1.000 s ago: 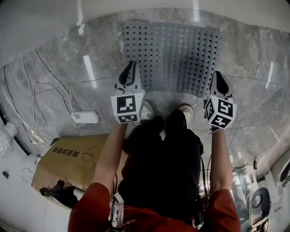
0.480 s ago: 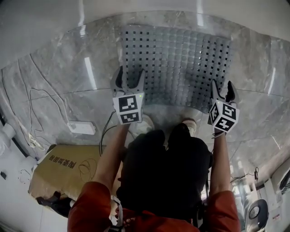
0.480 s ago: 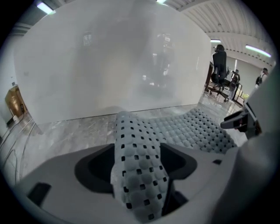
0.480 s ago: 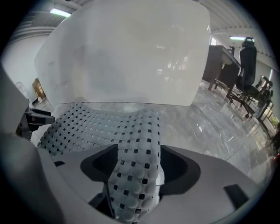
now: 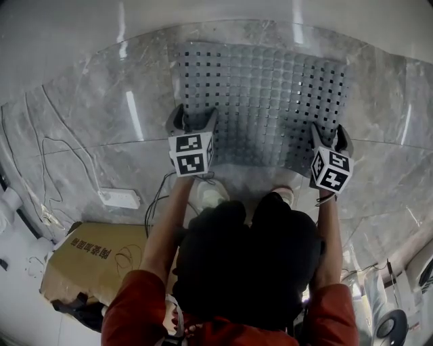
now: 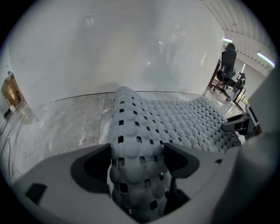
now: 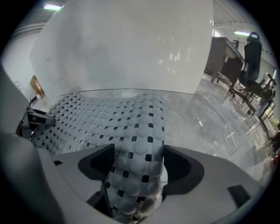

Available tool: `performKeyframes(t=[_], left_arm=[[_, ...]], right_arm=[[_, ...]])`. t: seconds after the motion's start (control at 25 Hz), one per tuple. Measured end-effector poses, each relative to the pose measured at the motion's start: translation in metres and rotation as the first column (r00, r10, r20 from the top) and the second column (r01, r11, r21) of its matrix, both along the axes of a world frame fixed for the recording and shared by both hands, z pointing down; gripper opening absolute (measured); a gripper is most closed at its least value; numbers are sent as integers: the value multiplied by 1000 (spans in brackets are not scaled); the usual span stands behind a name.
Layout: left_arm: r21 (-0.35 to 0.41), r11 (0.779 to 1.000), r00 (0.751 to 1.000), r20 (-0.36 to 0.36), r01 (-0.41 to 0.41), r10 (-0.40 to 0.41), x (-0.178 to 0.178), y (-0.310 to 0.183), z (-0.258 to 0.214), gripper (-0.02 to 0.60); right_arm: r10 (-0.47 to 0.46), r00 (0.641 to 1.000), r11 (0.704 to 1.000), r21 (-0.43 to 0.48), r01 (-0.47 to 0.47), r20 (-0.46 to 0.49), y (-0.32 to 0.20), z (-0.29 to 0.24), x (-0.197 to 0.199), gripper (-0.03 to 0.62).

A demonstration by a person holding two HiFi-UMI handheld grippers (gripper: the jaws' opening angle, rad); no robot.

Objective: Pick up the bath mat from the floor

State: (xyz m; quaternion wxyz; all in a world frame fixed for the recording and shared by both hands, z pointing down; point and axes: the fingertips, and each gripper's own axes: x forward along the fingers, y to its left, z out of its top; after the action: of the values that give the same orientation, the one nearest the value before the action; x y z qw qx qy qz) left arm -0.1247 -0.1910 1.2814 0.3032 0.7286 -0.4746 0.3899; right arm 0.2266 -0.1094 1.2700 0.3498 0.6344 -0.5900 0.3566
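At the bottom of the head view is a person (image 5: pixel 250 263) in red sleeves and dark trousers, bending over. A brown cardboard box (image 5: pixel 95 260) lies at the lower left. Just above it a white power strip (image 5: pixel 119 198) sits on the floor (image 5: pixel 88 101) with thin wires beside it. Two light shoes (image 5: pixel 208 194) peek out above the knees in the middle.

A bit further up, the left gripper (image 5: pixel 193 116) points down at the near left corner of the bath mat (image 5: pixel 270 88). Its jaws have just been opening and now stand spread wide. In the left gripper view the corner of the mat humps up between them and fills the gap, but the jaws are not squeezing it.

The right gripper (image 5: pixel 329 133), at the right of the head view, is at the near right corner of the mat. Its jaws have just been opening too, and are spread wide with a hump of mat between them, not pinched.

The mat is grey, bumpy and full of small square holes. It lies on the shiny grey stone floor in the upper middle of the head view. Behind it stands a pale wall (image 5: pixel 216 13).
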Motion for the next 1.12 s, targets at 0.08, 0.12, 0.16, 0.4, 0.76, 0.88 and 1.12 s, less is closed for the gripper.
performKeyframes(t=[0.08,0.12,0.16,0.4,0.76,0.88,1.12], left_arm=[[3,1000,1000,7,-2,2,0,-1,1,359],[3,1000,1000,13,-2,2,-1,0,2,359],[4,1000,1000,20,-3,3,0,0,3,357],[-6,1000,999,49,-12,12,2,1,3,345],[-66,998,1000,-9,-15,15,20,7,-7,218],[-66,997,1000,-7,-27,26,24,9,-10,195],[-50,998,999,-22,-43,42,31,11,-21,150]], right_arm=[[4,1000,1000,-3,-4,-7,0,2,1,342],[8,1000,1000,-4,-8,-14,0,3,1,342],[13,1000,1000,-2,-13,-22,1,3,2,342],[9,999,1000,12,-8,-42,-1,1,-1,285],[-6,1000,998,58,6,-1,-6,-8,-10,195],[-9,1000,998,68,8,9,-6,-12,-13,170],[-38,999,994,102,35,27,-7,-21,-24,123]])
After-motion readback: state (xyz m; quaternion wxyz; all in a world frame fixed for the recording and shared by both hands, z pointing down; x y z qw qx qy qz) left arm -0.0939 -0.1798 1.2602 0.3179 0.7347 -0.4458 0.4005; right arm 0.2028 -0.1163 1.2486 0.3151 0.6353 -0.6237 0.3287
